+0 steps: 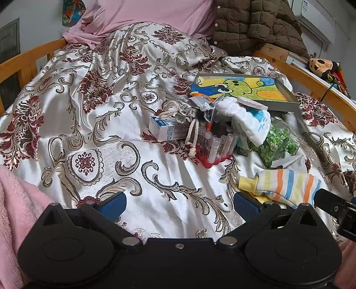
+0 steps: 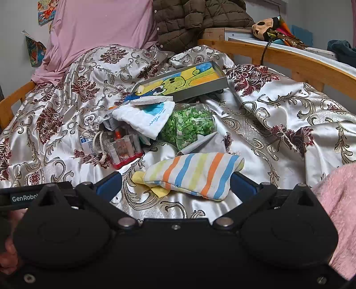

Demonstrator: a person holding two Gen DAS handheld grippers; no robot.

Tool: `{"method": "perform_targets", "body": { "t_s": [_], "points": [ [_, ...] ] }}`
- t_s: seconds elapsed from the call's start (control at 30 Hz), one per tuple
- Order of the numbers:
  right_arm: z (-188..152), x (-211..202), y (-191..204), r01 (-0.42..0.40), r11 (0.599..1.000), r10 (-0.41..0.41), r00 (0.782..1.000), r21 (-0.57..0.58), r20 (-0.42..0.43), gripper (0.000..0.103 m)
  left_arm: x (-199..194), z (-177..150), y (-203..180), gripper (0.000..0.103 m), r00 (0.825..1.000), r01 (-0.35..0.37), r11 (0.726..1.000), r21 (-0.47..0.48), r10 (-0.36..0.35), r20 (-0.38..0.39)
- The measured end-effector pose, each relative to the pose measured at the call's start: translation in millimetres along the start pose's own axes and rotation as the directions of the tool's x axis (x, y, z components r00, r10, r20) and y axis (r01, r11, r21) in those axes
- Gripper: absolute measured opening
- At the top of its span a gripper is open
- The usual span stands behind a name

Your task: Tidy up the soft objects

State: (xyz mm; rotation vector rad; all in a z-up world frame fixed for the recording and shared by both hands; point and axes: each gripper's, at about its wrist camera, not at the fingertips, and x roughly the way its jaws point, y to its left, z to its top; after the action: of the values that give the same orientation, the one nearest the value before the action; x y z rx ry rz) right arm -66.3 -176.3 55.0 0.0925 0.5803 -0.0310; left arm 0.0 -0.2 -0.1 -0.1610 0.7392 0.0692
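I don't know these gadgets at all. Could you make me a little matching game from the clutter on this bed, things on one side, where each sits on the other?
Things:
1. striped sock
2. framed frog picture
3. brown quilted jacket
4. rack of clear tubes

Places:
A. hung at the head of the bed
B. nearest the right tool, in front of its open fingers
C. left of the bag of green bits
D. behind the pile, tilted on the bedspread

Pairs: 1-B, 2-D, 3-A, 4-C

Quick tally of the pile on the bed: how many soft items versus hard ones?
Soft: 3 (striped sock, white cloth pouch, grey drawstring bag)
Hard: 4 (framed frog drawing, small medicine box, tube rack, bag of green pieces)
Total: 7
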Motion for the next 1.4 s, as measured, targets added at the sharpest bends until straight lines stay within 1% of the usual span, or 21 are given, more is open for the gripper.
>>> {"method": "perform_targets", "body": {
  "t_s": [0.8, 0.97, 1.17, 1.2, 1.3, 1.4],
  "points": [
    [-1.4, -1.3, 1.5, 0.005, 1.000, -0.005, 1.000, -0.005, 0.005, 0.102, -1.0, -2.0, -1.1, 0.102, 1.000, 0.006, 1.000, 0.007, -0.006, 0.004],
    [5.0, 3.5, -5.5, -0.018, 0.998, 0.018, 1.000, 0.052, -0.008, 0.102, 2.3, 1.7, -5.3, 0.102, 0.999, 0.031, 0.999, 0.033, -0.031, 0.010],
    [25.0, 33.2, -21.9, -0.041, 0.993, 0.051, 0.995, 0.112, -0.089, 0.102, 10.9, 4.5, -16.0, 0.102, 0.997, 0.079, 0.993, 0.086, -0.080, 0.006],
    [29.9, 38.9, -24.6, -0.045, 0.992, 0.058, 0.993, 0.117, -0.104, 0.102, 13.1, 5.3, -18.9, 0.102, 0.996, 0.092, 0.991, 0.095, -0.093, 0.002],
    [44.2, 55.1, -31.3, -0.060, 0.991, 0.077, 0.986, 0.120, -0.147, 0.102, 20.2, 10.2, -23.3, 0.102, 0.987, 0.159, 0.983, 0.092, -0.159, -0.012],
    [57.9, 73.2, -41.2, -0.062, 0.992, 0.082, 0.981, 0.114, -0.177, 0.102, 27.6, 16.2, -30.8, 0.102, 0.981, 0.193, 0.978, 0.080, -0.192, -0.013]
  ]
}}
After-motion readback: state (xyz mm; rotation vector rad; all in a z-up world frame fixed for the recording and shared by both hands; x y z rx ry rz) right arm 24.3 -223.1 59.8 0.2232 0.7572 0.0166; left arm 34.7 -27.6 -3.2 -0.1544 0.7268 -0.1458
